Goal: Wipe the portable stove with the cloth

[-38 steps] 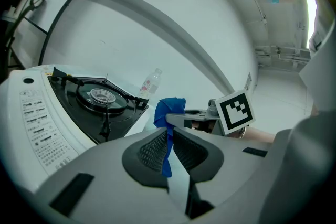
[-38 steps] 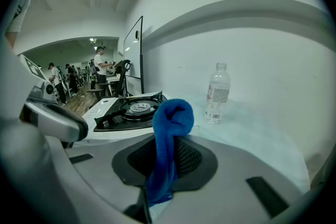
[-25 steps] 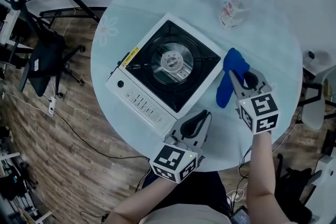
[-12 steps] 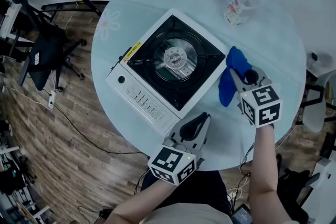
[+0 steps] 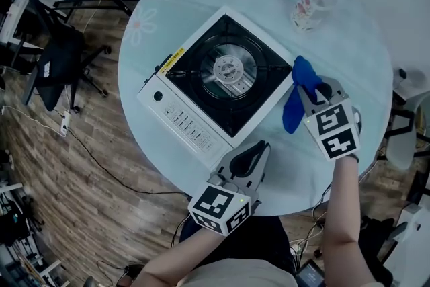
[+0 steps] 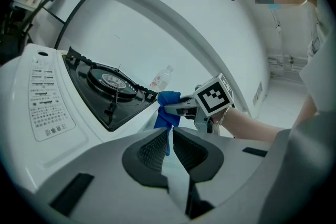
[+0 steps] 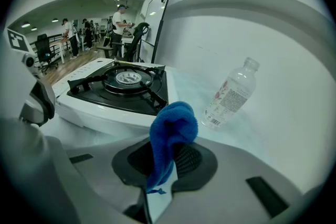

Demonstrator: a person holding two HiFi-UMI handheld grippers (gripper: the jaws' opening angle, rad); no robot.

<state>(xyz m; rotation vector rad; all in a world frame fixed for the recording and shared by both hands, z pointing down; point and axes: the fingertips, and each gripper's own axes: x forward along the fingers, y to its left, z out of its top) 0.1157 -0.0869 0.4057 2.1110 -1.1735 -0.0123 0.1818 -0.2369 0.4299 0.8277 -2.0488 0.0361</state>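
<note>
Right gripper (image 5: 310, 97) is clamped on the blue cloth (image 5: 297, 92), a bunched fold poking up past its jaws and a longer tail hanging down toward the round glass surface (image 5: 349, 50). It holds the cloth just beside the right-hand corner of the portable stove (image 5: 222, 74), apparently not yet touching it. The stove sits at an angle in the middle of the surface, with its black top and silver burner (image 5: 228, 68) uncovered. Left gripper (image 5: 255, 152) hovers near the stove's front corner with its jaws drawn together and nothing between them. The step in hand looks like carrying the cloth over onto the stove to begin wiping. To do it well, the bunched end should come down flat on the white rim first, pressed lightly so the fabric spreads instead of rolling. The strokes can then run along the rim and the black top. The raised pan supports (image 7: 149, 93) could snag the loose tail, so it seems wiser to work around them than to drag across. If the stove slides, the empty gripper could steady it at the control panel (image 5: 185, 124). The clear bottle (image 5: 311, 8) stands well apart at the far side, out of the wiping path.
</note>
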